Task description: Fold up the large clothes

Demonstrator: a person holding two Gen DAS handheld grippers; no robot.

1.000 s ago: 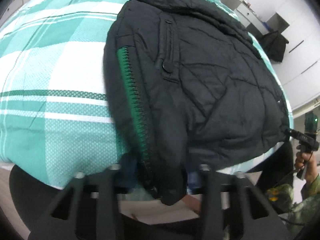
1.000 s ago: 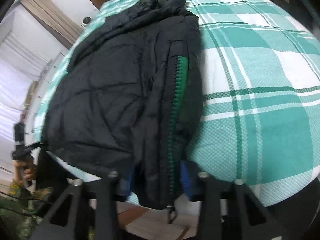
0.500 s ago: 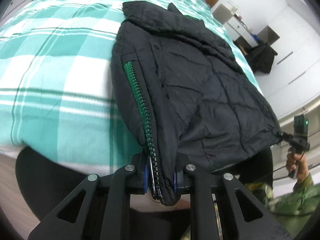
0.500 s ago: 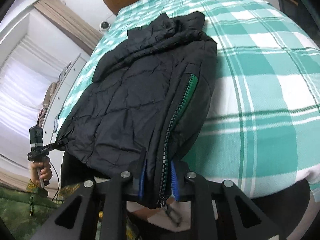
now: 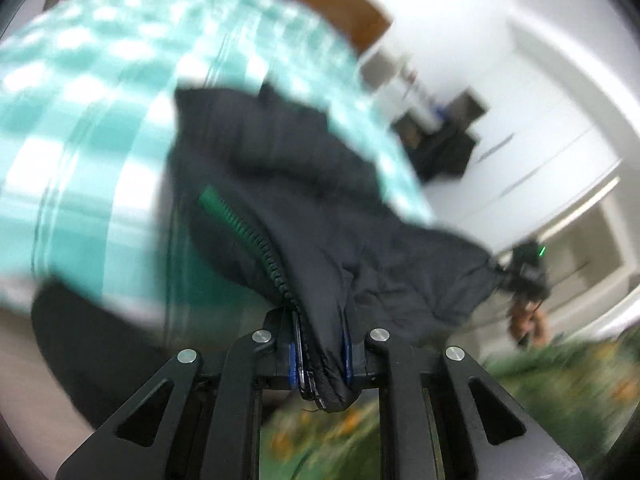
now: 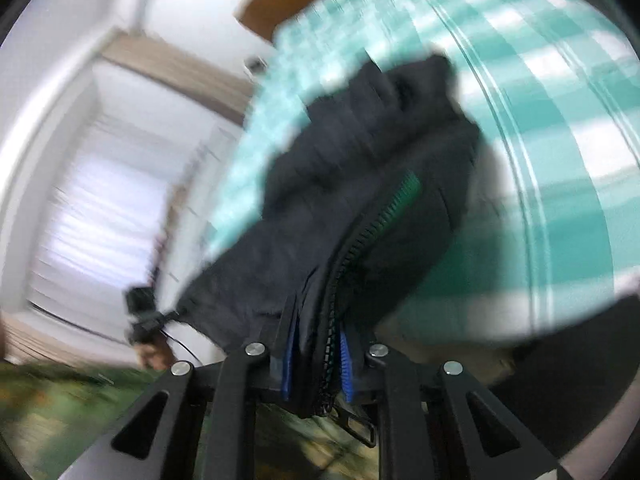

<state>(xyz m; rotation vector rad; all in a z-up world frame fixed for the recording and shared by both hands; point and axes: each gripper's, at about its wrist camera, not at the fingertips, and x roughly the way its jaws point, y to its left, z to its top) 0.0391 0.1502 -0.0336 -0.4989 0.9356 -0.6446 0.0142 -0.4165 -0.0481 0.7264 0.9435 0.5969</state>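
Note:
A black padded jacket [image 5: 320, 184] with a green-backed zipper [image 5: 240, 224] lies on a bed with a teal and white checked cover [image 5: 80, 112]. My left gripper [image 5: 320, 364] is shut on the jacket's hem beside the zipper. In the right wrist view the same jacket [image 6: 360, 184] stretches away over the bed [image 6: 560, 120], and my right gripper [image 6: 316, 364] is shut on its hem at the zipper end [image 6: 384, 216]. Both hem corners are raised off the bed. Both views are motion-blurred.
A wooden headboard [image 5: 320, 4] stands at the far end of the bed. White cabinets and a dark chair [image 5: 448, 140] are to the right. A curtained window [image 6: 100, 220] is to the left. The other gripper shows at each view's side [image 5: 528, 276].
Both grippers closed on the jacket's hem and are now lifting it quickly. The hem has risen off the bed edge and the views have tilted up toward the room.

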